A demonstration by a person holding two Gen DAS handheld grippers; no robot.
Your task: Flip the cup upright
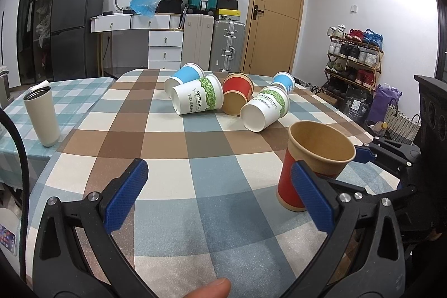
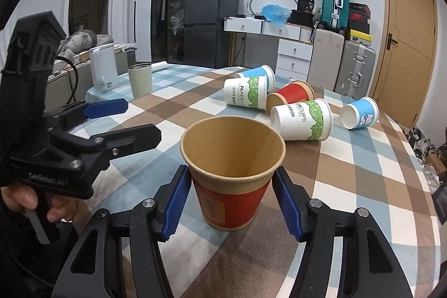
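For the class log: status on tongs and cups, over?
Left tongs open, empty. Right tongs open around upright red cup, pads just clear. Five cups still lying behind; nearest white-green one. Nothing in the way.

Both tools share one build — the left claw (image 1: 220,192) and right claw (image 2: 232,203) have black plastic arms, silver screws at the joints and ribbed blue pads (image 2: 174,204). Bare skin shows — a fingertip (image 1: 211,289).
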